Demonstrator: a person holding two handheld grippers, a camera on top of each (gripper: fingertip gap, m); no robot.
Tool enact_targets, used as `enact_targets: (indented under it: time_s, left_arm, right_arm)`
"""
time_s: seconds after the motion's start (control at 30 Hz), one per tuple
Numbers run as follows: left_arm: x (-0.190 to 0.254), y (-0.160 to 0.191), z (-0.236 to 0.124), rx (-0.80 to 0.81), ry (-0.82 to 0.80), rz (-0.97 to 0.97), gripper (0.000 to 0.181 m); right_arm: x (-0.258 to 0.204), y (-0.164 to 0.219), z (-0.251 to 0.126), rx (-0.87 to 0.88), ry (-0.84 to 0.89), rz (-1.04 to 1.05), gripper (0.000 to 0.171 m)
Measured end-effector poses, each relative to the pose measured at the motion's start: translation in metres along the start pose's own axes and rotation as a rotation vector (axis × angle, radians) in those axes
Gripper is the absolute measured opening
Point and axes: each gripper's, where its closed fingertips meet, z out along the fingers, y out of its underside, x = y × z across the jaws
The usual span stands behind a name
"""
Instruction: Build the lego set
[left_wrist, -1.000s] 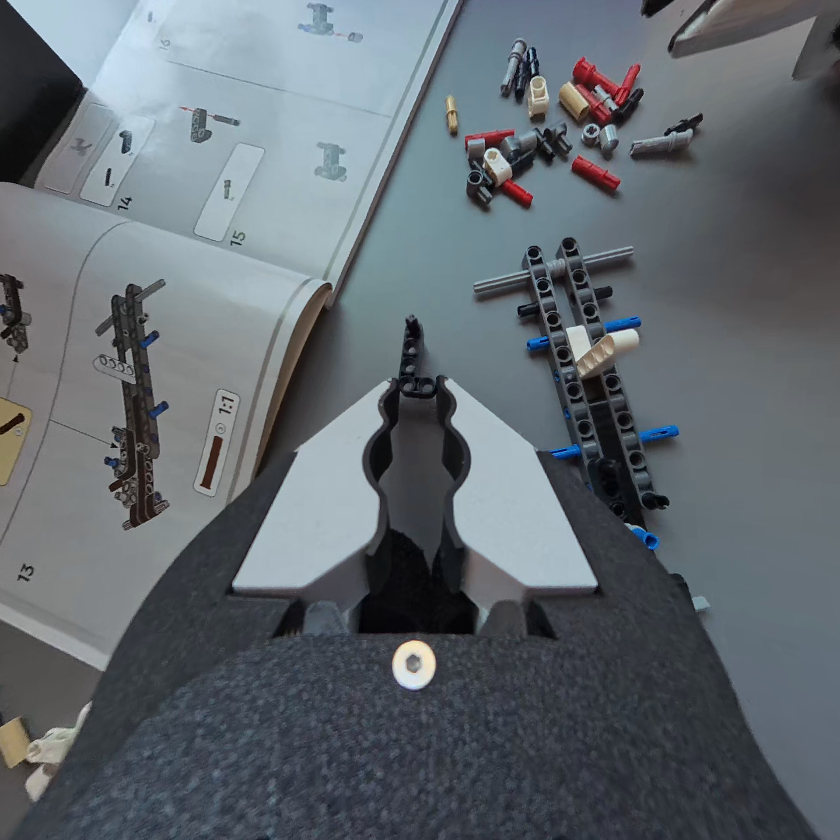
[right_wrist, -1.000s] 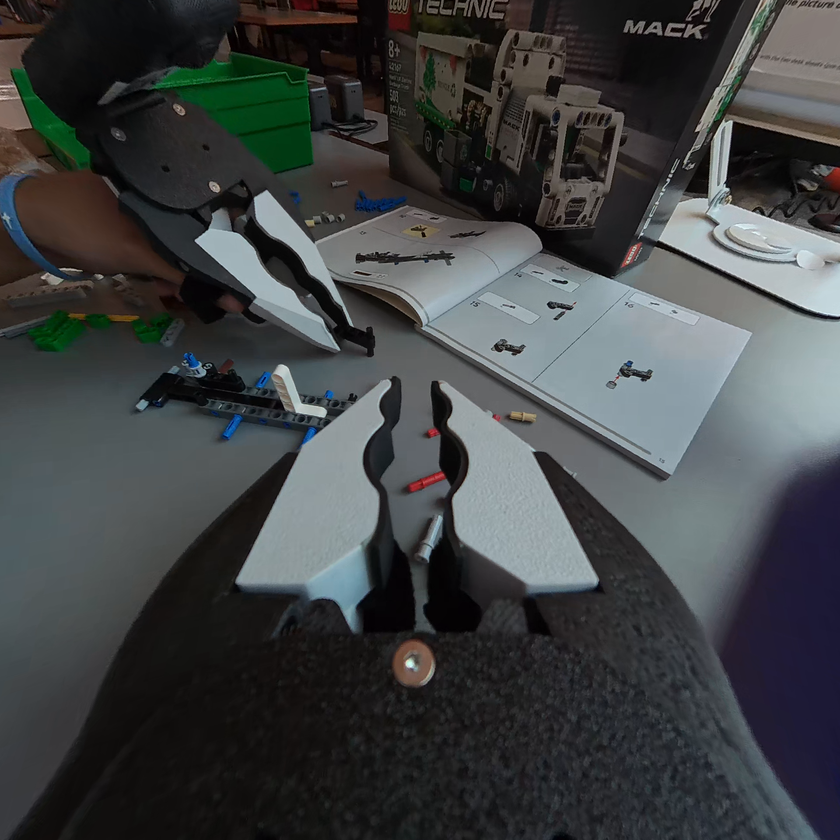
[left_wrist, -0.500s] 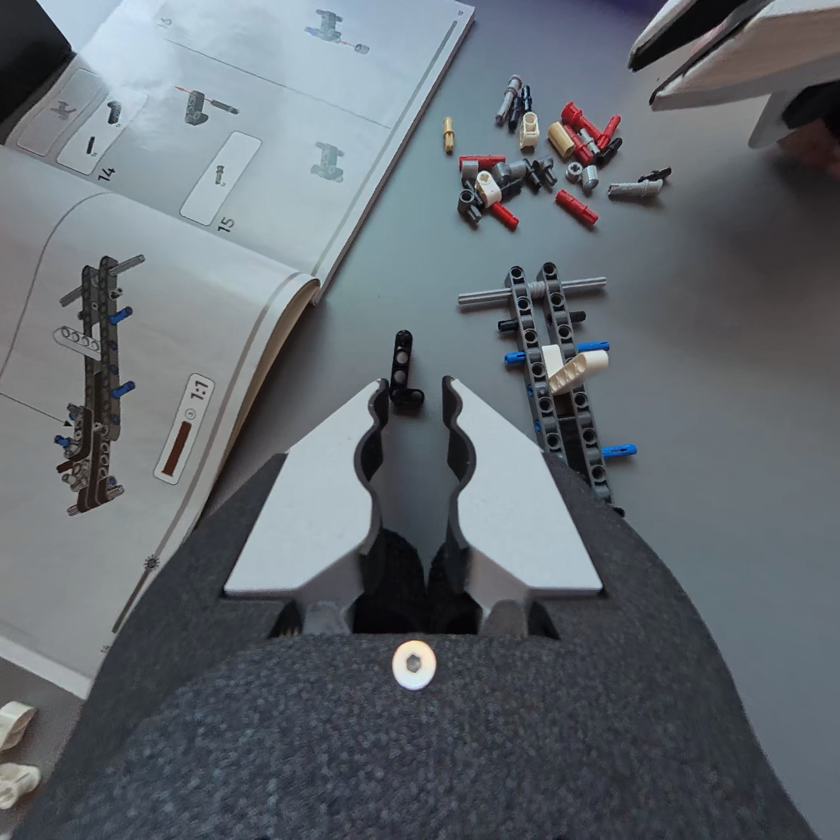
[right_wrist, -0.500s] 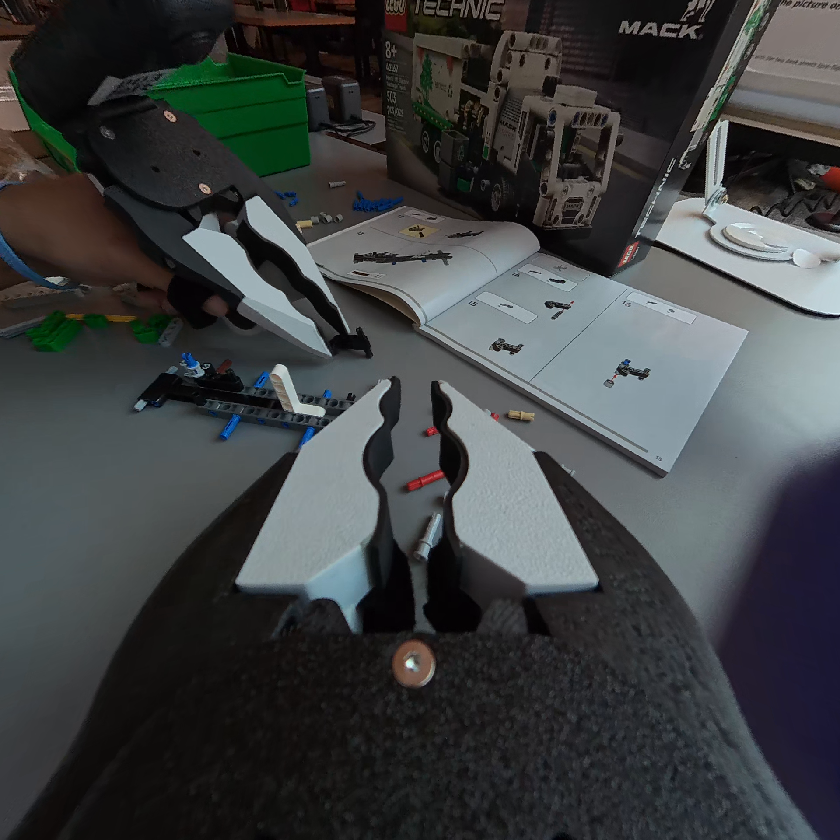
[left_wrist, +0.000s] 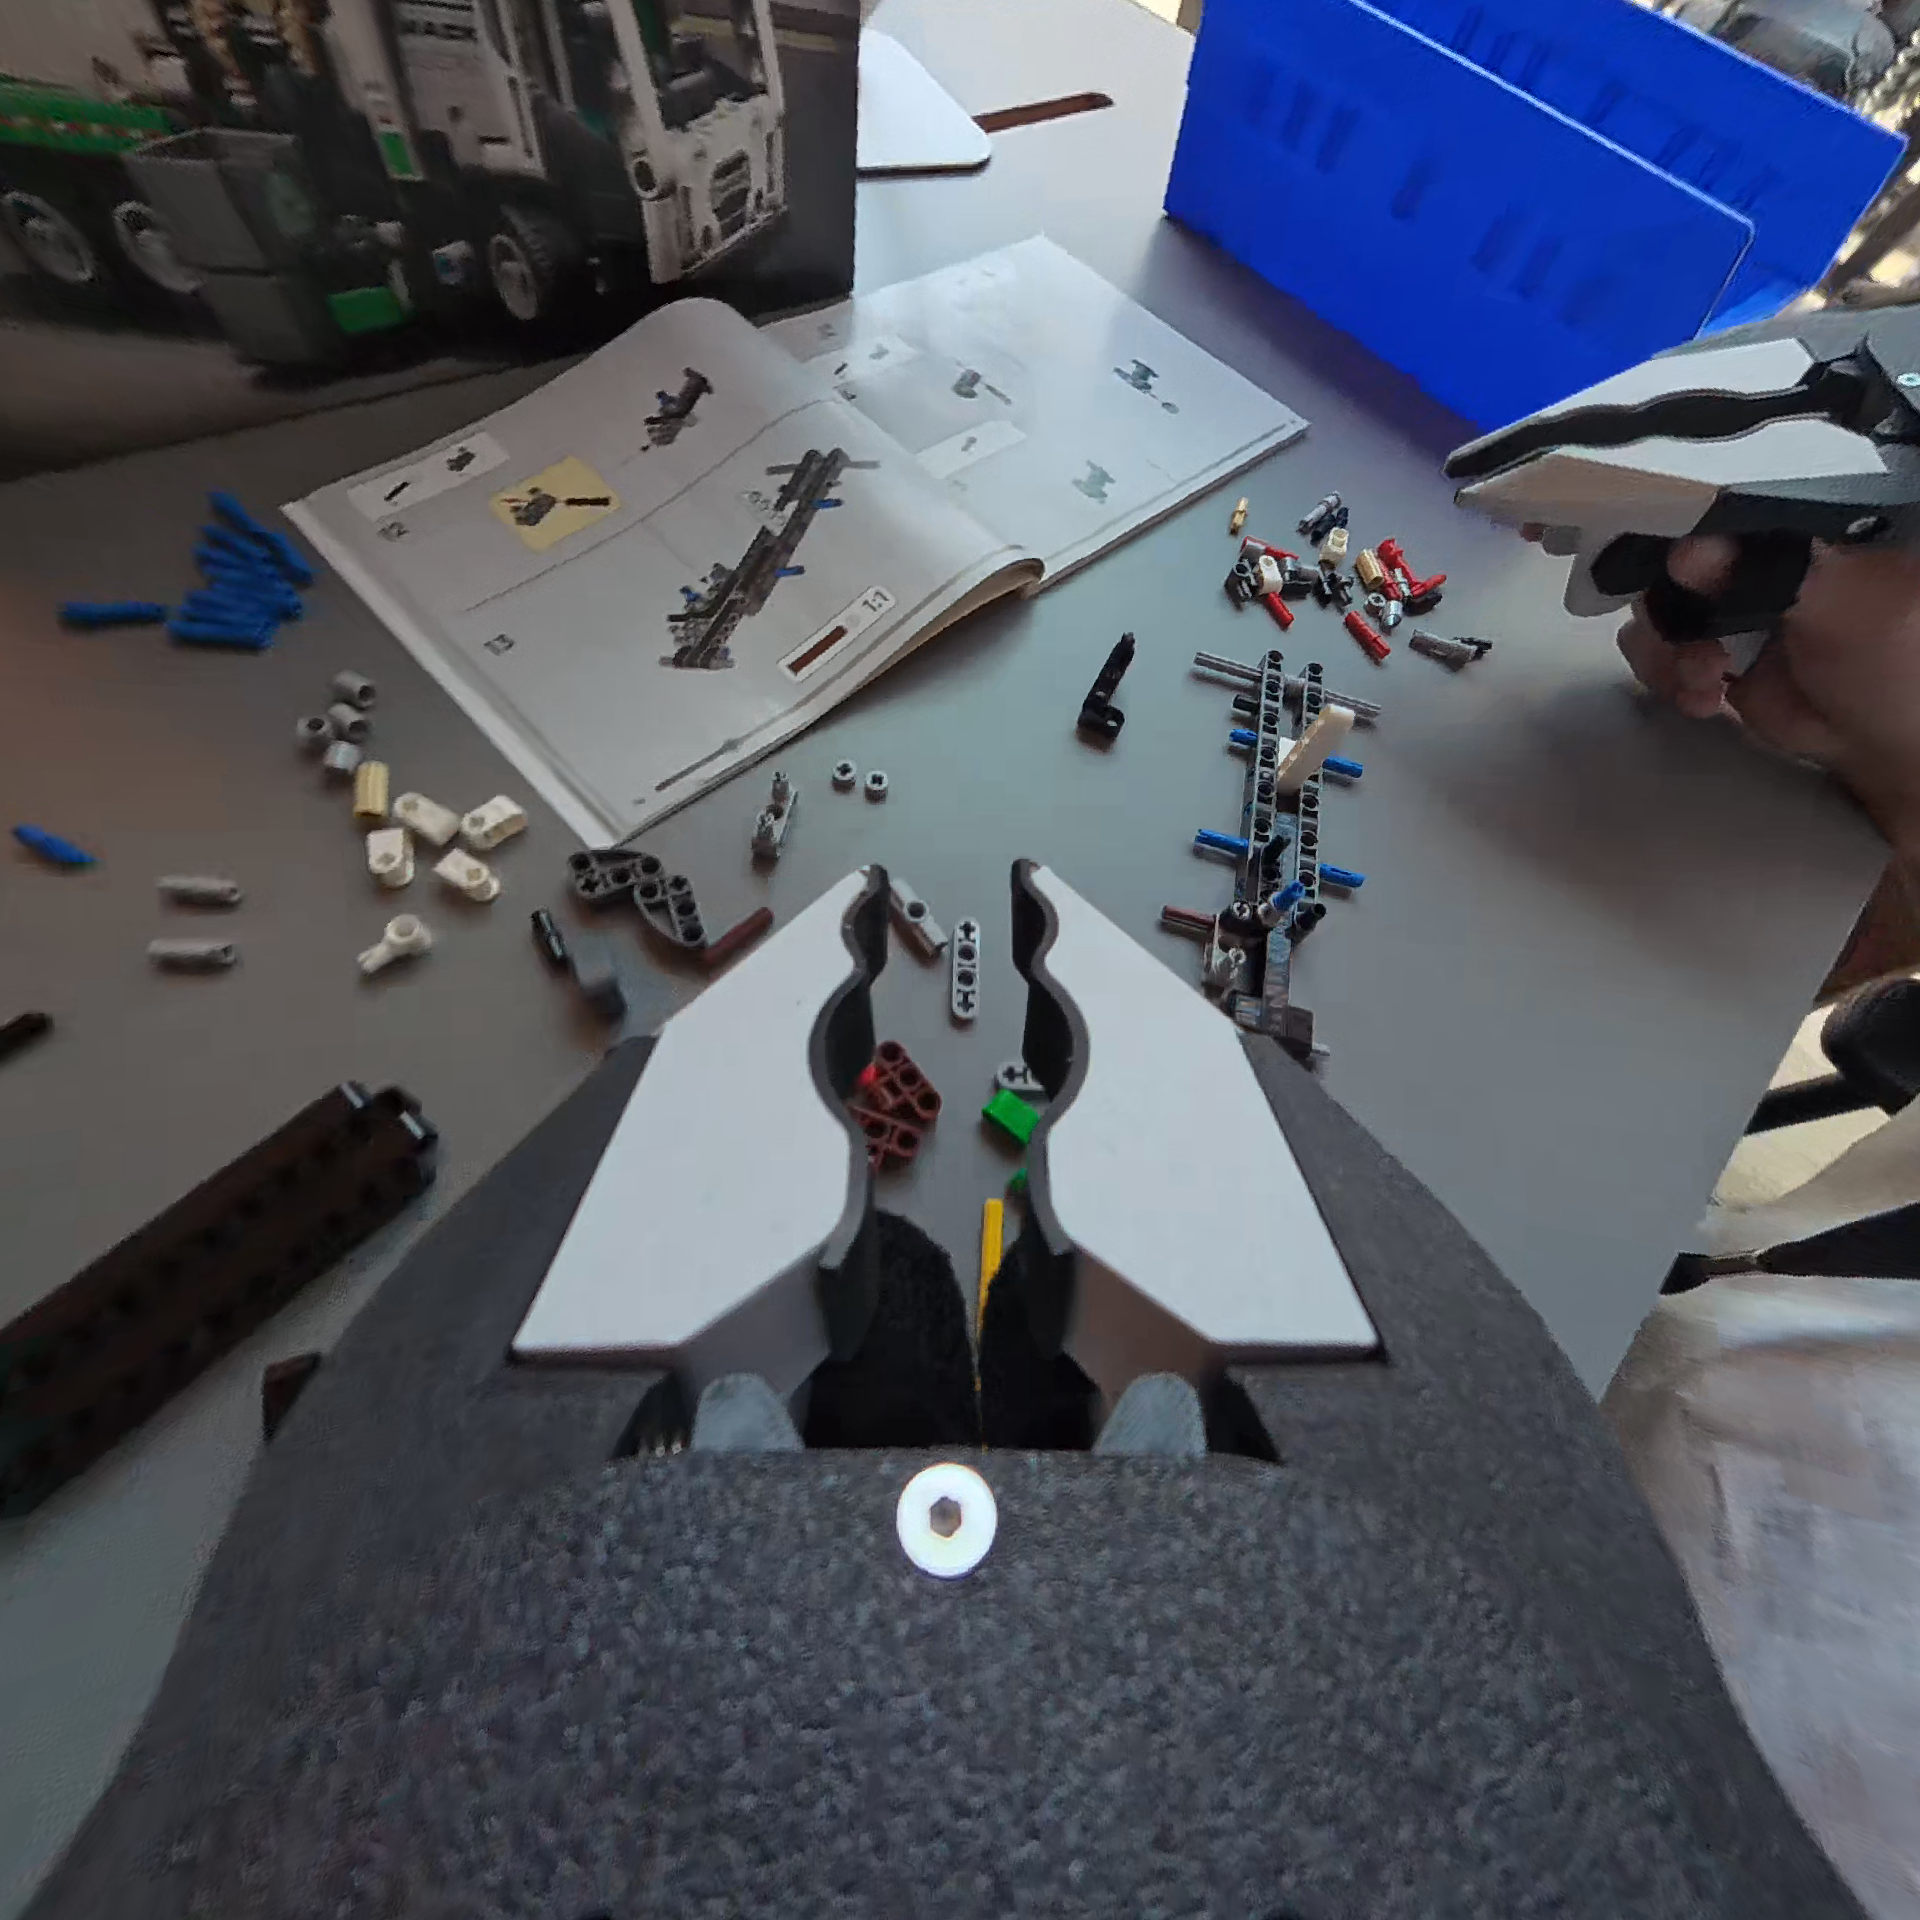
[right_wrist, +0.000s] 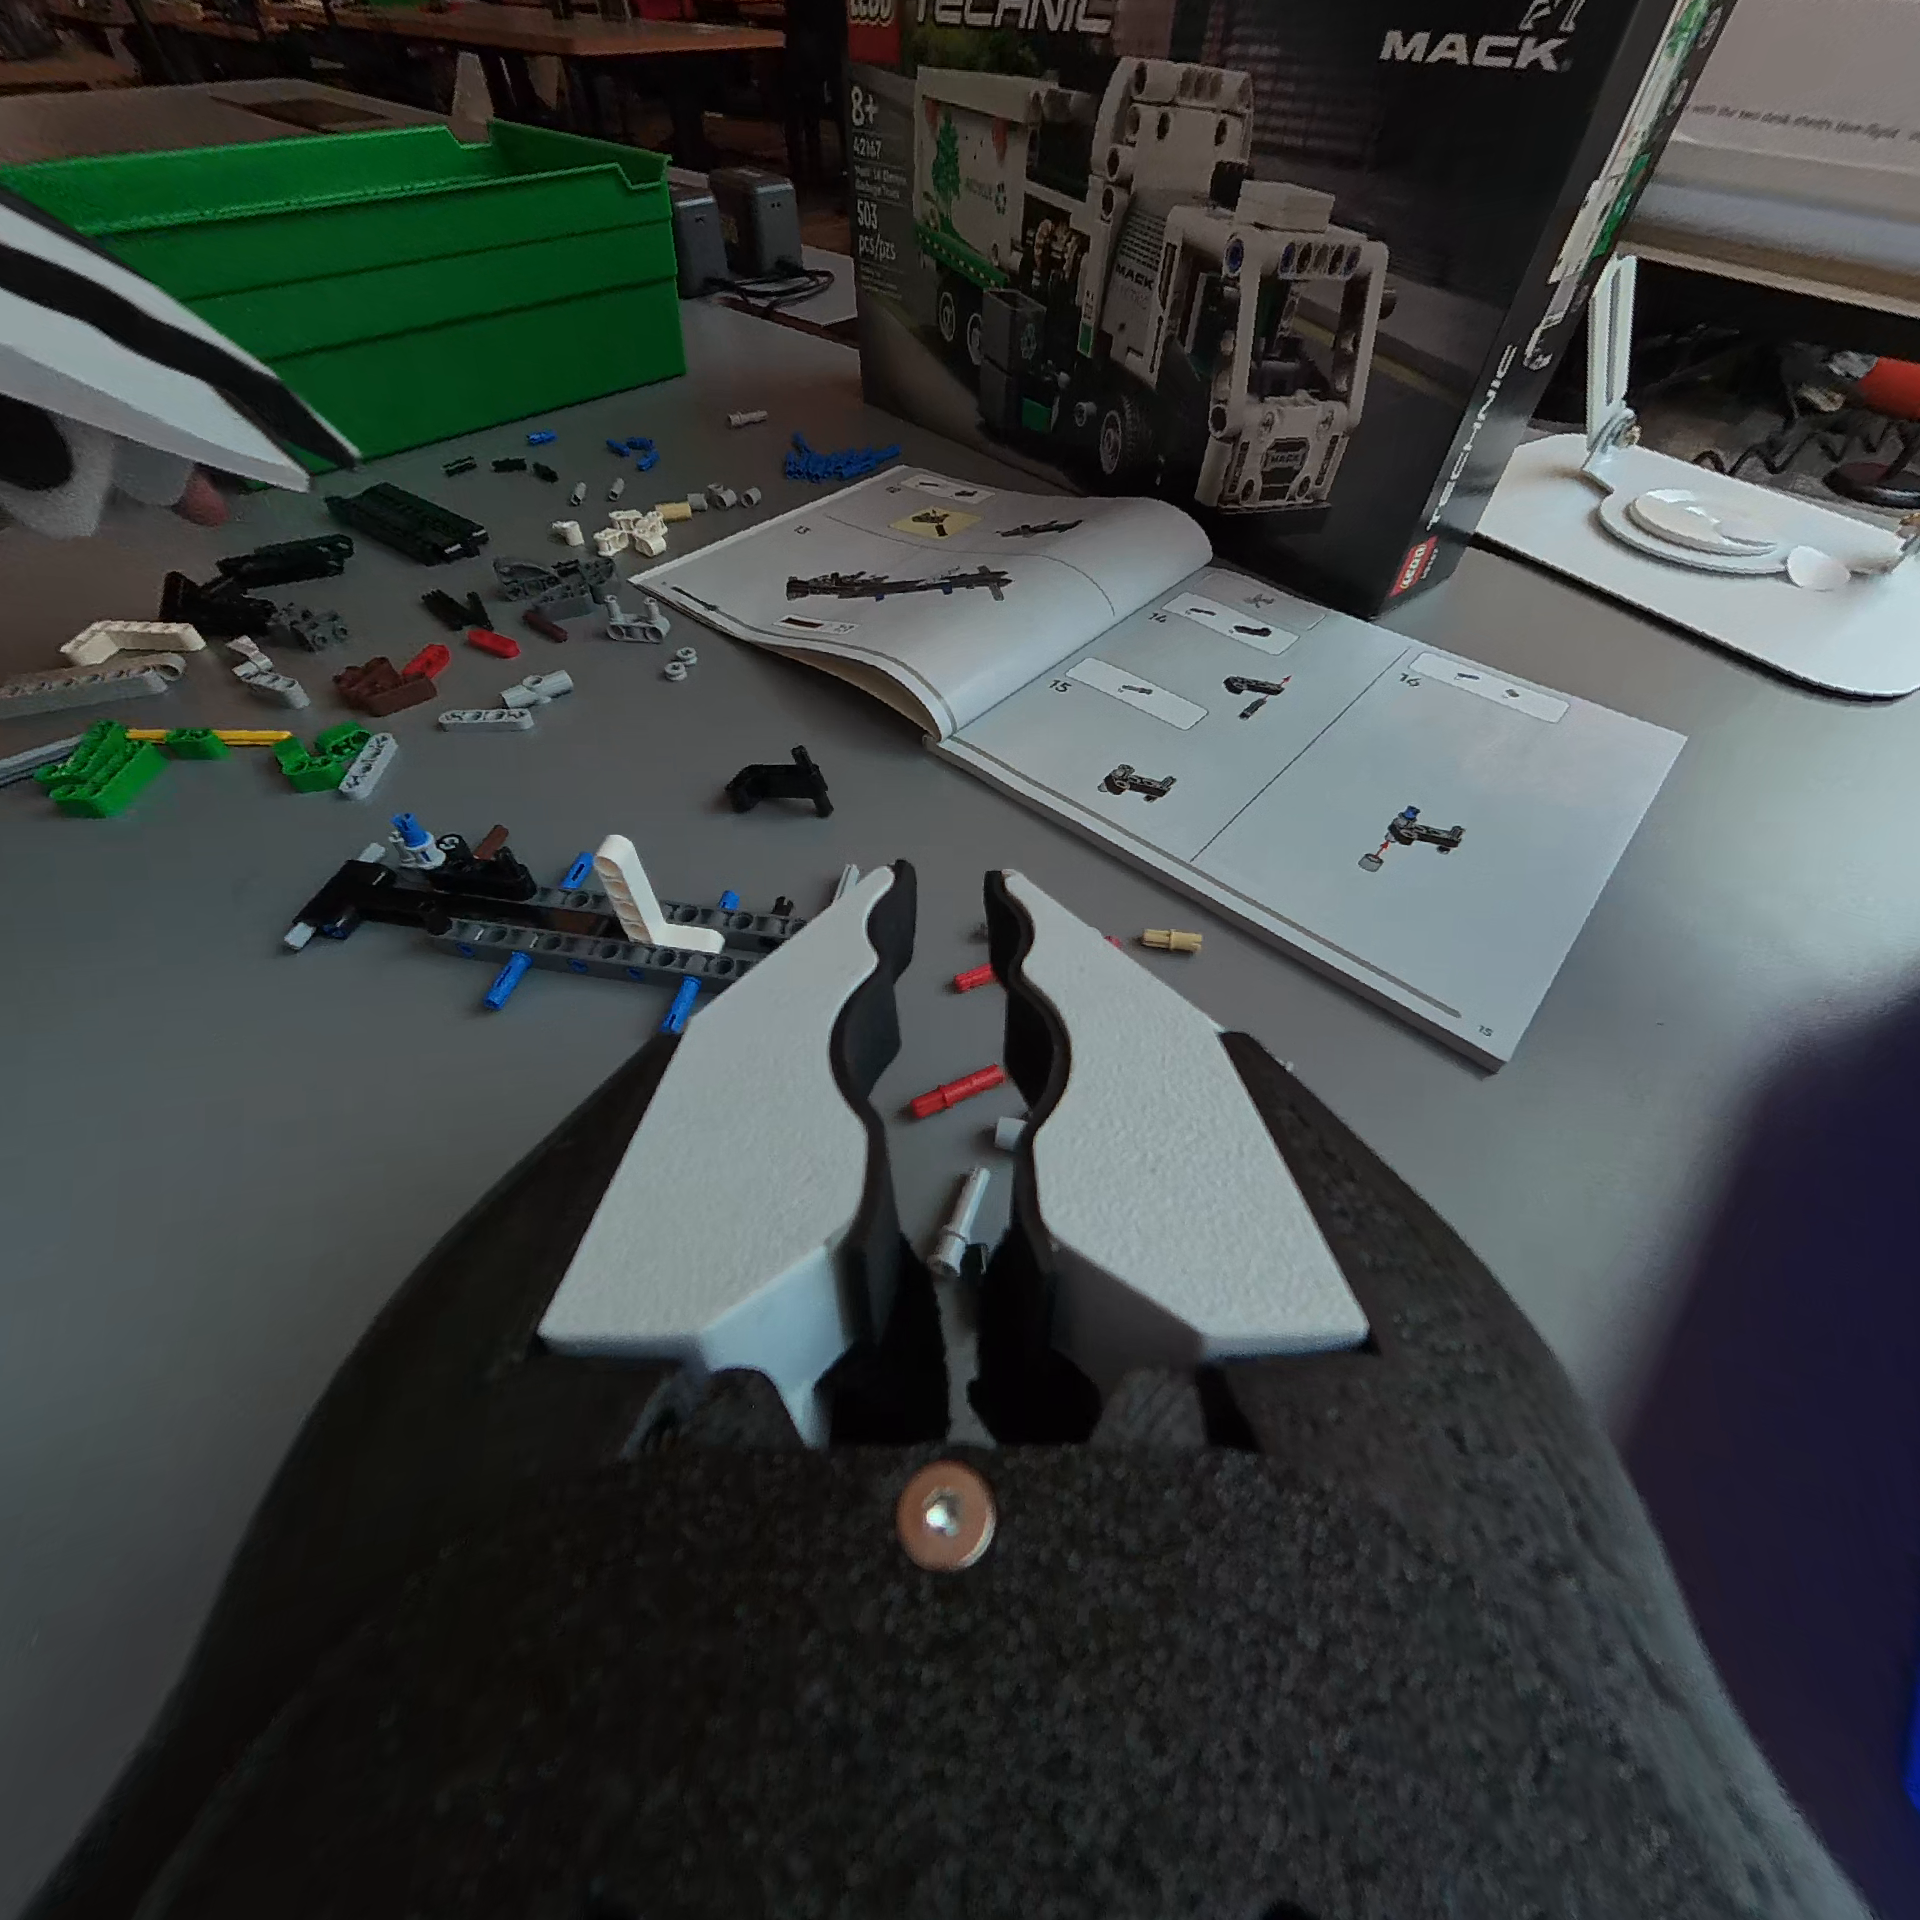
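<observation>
Green bins (right_wrist: 416, 281), blue bin (left_wrist: 1475, 229), grey table (right_wrist: 312, 1143) (red pins (right_wrist: 956, 1091) scattered).

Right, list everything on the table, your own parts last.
instruction booklet: one, white, open, centre.
set box: one, dark, upright behind booklet.
chassis assembly: one, grey and black with blue pins, before the right tongs.
black L-piece: one, lying alone between chassis and booklet.
green bin: one, far left.
blue bin: one, beside booklet.
loose parts: many, mixed colours, scattered piles.
white stand: one, right of box.
left tongs: open, empty.
right tongs: open, empty.
</observation>
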Motion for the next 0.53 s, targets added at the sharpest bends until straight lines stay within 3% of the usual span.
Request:
enact_targets:
  time_s: [0.2, 0.53]
  left_arm:
    - [0.007, 0.015, -0.03, 0.117, -0.058, -0.019, 0.02]
    - [0.027, 0.011, -0.01, 0.152, 0.042, -0.002, 0.016]
  right_arm:
    - [0.053, 0.013, -0.013, -0.088, 0.242, 0.007, 0.008]
    - [0.077, 0.032, -0.025, -0.148, 0.237, 0.1, 0.016]
